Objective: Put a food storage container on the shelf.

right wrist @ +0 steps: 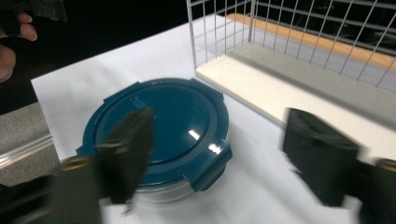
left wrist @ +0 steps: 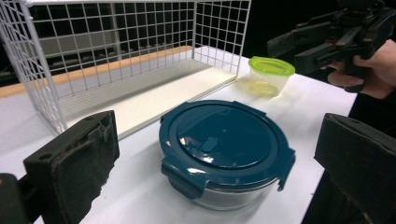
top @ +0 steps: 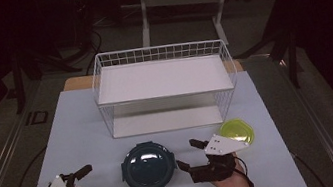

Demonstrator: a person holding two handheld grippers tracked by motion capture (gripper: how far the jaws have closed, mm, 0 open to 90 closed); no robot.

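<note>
Two tongs: both spread, nothing between their jaws; left tongs (top: 93, 186) at the table's near left corner, right tongs (top: 190, 154) near right.
Table (top: 80, 137): white top carrying all of it.
Rack (top: 162, 76): white wire, two shelves, at the back, well apart from both tongs.
Bowl (top: 147, 168): round glass bowl with dark blue clip lid, near the front edge, between the two tongs and apart from each; its right clip lies just beside the right tongs.
Tub (top: 237, 132): small, green-lidded, behind the right tongs.
Risk, slip: judged likely if one pair pinches the smooth glass wall alone.
Risk, knock: a swinging right hand could tip the tub.
Risk, edge: a sideways shove could push the bowl toward the front edge.
</note>
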